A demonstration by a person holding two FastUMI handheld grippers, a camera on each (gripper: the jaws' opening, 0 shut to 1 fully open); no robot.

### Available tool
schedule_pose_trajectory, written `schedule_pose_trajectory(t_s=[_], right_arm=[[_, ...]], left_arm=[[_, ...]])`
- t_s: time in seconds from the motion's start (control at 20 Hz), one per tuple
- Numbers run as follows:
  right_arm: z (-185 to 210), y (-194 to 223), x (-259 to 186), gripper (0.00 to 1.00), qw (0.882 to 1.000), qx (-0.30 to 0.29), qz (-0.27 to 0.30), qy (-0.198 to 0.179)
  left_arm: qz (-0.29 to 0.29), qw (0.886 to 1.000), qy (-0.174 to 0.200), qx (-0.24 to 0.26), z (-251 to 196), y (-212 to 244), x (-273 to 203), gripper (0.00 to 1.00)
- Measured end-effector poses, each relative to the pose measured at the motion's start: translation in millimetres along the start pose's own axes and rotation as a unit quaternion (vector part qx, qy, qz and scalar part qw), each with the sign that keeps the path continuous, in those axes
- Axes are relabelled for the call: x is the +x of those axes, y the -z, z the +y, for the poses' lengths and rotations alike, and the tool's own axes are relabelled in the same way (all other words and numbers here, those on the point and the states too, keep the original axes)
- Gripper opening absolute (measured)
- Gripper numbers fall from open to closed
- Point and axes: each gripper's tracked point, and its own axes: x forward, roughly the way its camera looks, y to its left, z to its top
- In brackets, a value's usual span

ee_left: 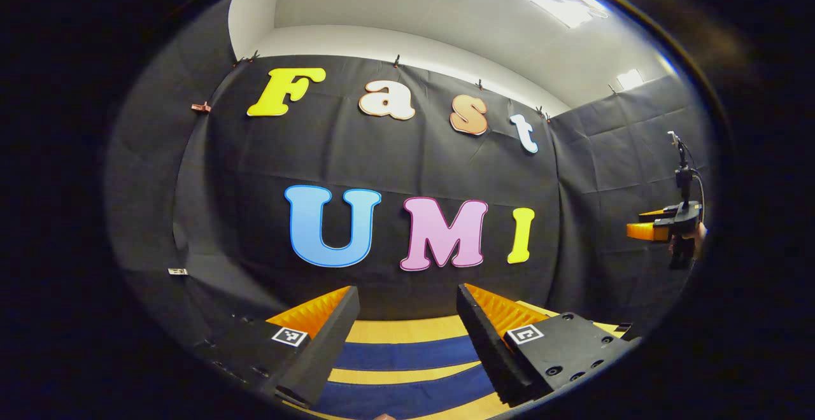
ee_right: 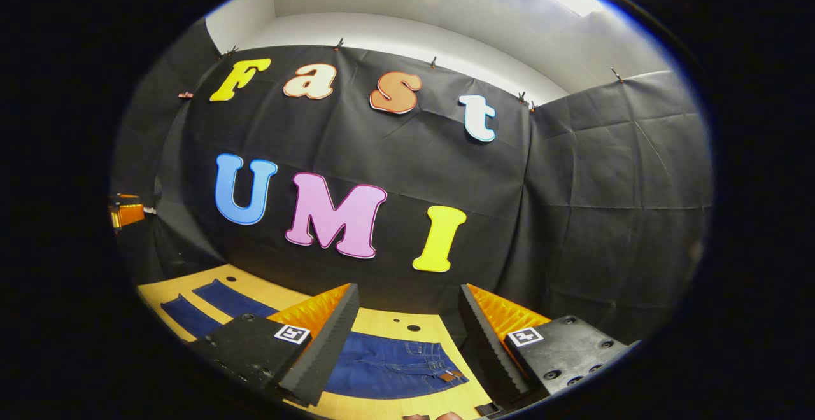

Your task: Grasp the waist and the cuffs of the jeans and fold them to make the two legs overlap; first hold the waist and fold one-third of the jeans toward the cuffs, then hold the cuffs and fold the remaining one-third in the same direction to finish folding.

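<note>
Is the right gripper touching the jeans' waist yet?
Apart. In the right gripper view the right gripper is open, its fingers raised above the table, and the jeans lie flat beneath the gap between them with nothing pinched.

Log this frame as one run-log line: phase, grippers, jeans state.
phase: pre-grasp | left gripper: open, above legs | right gripper: open, above waist | jeans: flat on table, unfolded, legs apart

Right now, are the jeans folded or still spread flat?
Spread flat: the jeans lie unfolded on the table, waist near the right claw, both legs apart.
</note>
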Motion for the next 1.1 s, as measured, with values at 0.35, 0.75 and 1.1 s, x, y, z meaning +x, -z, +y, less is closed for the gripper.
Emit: schedule_pose_trajectory(t_s=[0.35, 0.75, 1.1], right_arm=[[-7, 7, 20, 0.96, 0.999, -0.041, 0.005, -0.018], [-41, 92, 66, 0.96, 0.986, -0.098, 0.117, -0.068], [5, 224, 108, 0.96, 0.951, -0.130, 0.204, -0.193]], left_arm=[[0.022, 1.000, 0.002, 0.021, 22, 9, -9, 0.98], [0.172, 0.978, 0.095, 0.073, 59, 131, 2, 0.98], [0.396, 0.871, 0.228, 0.182, 75, 281, -5, 0.98]])
